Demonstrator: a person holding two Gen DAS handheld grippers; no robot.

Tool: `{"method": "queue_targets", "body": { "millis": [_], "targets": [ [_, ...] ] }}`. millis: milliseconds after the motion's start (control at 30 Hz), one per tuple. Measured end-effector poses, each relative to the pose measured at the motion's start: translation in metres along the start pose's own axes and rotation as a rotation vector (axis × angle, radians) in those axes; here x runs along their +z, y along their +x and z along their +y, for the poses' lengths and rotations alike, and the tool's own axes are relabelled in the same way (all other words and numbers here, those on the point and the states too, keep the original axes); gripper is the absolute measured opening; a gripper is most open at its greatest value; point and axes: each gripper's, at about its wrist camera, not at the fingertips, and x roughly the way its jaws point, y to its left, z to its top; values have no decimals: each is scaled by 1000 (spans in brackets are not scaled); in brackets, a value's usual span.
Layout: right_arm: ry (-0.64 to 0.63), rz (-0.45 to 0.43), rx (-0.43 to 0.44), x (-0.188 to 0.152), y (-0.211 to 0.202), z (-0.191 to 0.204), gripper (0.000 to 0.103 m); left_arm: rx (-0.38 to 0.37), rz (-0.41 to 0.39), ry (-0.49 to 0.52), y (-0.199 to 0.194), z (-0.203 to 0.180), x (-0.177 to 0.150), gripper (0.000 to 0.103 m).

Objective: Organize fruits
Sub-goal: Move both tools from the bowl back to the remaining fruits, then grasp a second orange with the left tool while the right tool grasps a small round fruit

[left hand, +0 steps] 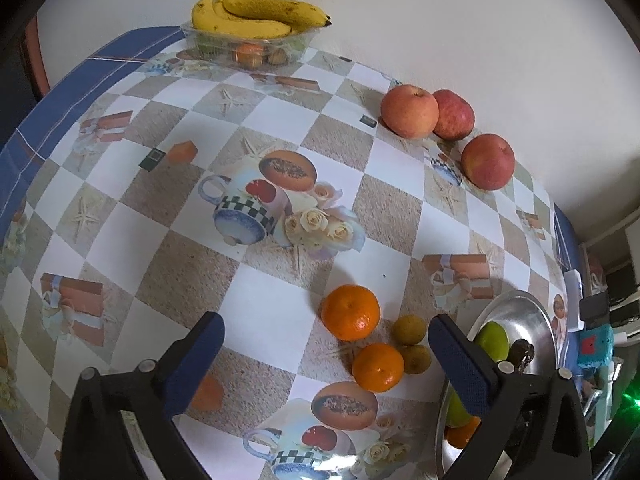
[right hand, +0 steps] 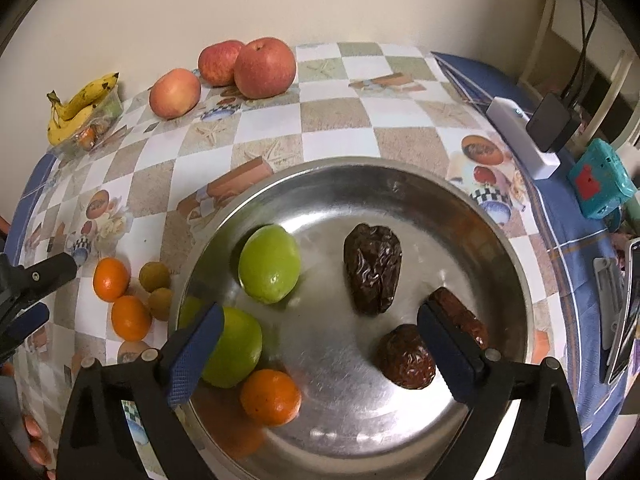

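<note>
My left gripper [left hand: 325,326] stands open above the checked tablecloth, nothing between its pads. Just ahead of it lie two tangerines [left hand: 350,312] [left hand: 378,367] and two small yellow-brown fruits [left hand: 408,329]. My right gripper [right hand: 320,314] is open over the steel plate [right hand: 360,168] and holds nothing. On the plate rest two green fruits [right hand: 270,264] [right hand: 236,352], one tangerine [right hand: 271,397] and three dark dates [right hand: 373,268]; the right finger partly covers one date. Three apples [left hand: 409,111] sit by the wall.
A bunch of bananas [left hand: 256,16] lies on a clear plastic tray [left hand: 248,46] of small fruit at the far corner. A white box [right hand: 520,136], a black adapter [right hand: 550,120] and a teal device [right hand: 600,180] sit at the table's right edge. The wall runs behind the table.
</note>
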Motion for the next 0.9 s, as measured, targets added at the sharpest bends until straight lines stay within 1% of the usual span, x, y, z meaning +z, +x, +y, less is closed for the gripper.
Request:
{"method": "queue_targets", "body": {
  "millis": [267,433,500,533,600,667,733,767,800,833,867,900],
  "targets": [
    [-14,-39,93,7,-9,18,97,-33,-37,-31,-2,12,9,103],
    [-24,-53,136,19,-15,37,97,-26,-60,-41,-4,23,20,103],
    [-18,-44,176,23,-14,44,97,-30,-63,-71,-6,30,24,103],
    [-20,-40,199,25,-13,49,97,-53,-73,-98,-8,35,27,103],
    [-42,-39,204,27,-11,58,97,-84,-82,-126,-10,41,31,103],
    [-75,-38,196,29,-8,69,97,-80,-63,-135,-8,44,36,103],
    [-100,-48,205,31,-7,78,96,-89,-48,-168,-4,48,38,103],
    [-107,-57,213,32,-7,81,95,-101,-39,-181,-2,50,38,102],
    [-115,-61,220,34,-7,84,90,-114,-26,-191,2,51,39,102],
    [-125,-66,228,35,-6,87,86,-125,-17,-194,5,51,40,102],
    [-133,-69,231,36,-6,89,80,-139,-13,-187,7,49,41,101],
    [-142,-72,234,37,-5,93,76,-149,-10,-175,8,47,42,98]
  ]
}}
